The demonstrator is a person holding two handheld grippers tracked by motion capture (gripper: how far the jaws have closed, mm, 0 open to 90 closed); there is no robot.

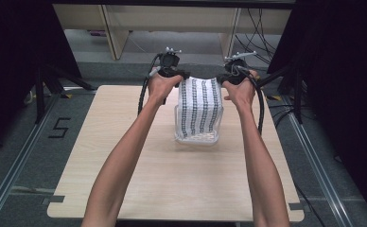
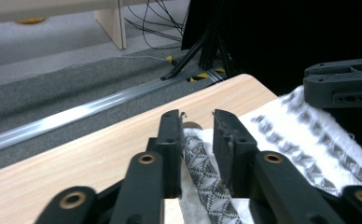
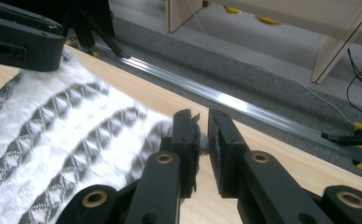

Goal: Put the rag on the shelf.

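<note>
A white cloth (image 1: 199, 105) with dark patterned stripes hangs stretched between my two grippers at the far side of the table. Its lower end drops into a clear plastic container (image 1: 178, 124). My left gripper (image 1: 180, 75) is shut on the cloth's upper left corner. My right gripper (image 1: 223, 78) is shut on the upper right corner. In the left gripper view the striped cloth (image 2: 206, 173) runs between the jaws of my left gripper (image 2: 198, 116). In the right gripper view the cloth (image 3: 67, 135) bunches into the jaws of my right gripper (image 3: 202, 117).
The light wooden table (image 1: 125, 179) has bare room in front of and beside the container. Beyond its far edge are a metal floor rail (image 3: 244, 109), wooden furniture legs (image 1: 115, 33), tripod legs (image 2: 193, 56) and loose cables (image 1: 259, 28). Dark curtains flank both sides.
</note>
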